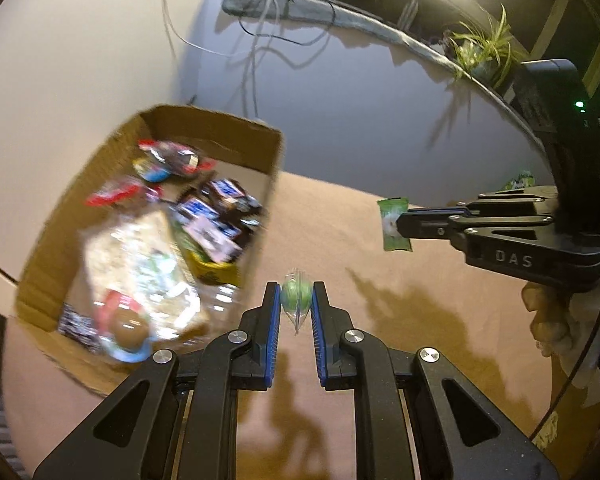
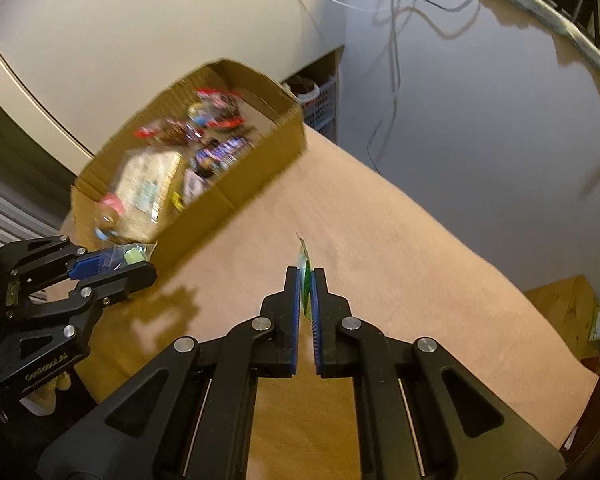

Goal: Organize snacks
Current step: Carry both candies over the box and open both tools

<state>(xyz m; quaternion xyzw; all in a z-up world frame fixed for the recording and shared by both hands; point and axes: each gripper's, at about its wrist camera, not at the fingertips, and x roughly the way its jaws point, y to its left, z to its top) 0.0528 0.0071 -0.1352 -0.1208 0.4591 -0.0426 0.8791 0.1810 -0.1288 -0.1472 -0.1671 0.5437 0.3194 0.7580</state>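
Candy (image 1: 296, 294) pinched between left gripper (image 1: 296, 300) pads.

The worktop (image 2: 400, 248) is covered with a plain tan cloth, lying flat. An open cardboard box (image 2: 260, 168) rests directly on it at the far left corner, holding assorted wrapped snacks (image 1: 204, 216), blurred in both views. The remaining cloth surface carries only cast shadows.

Both wrist views look steeply down, close over table (image 1: 380, 240); share snack box (image 1: 220, 128), each other's tool.
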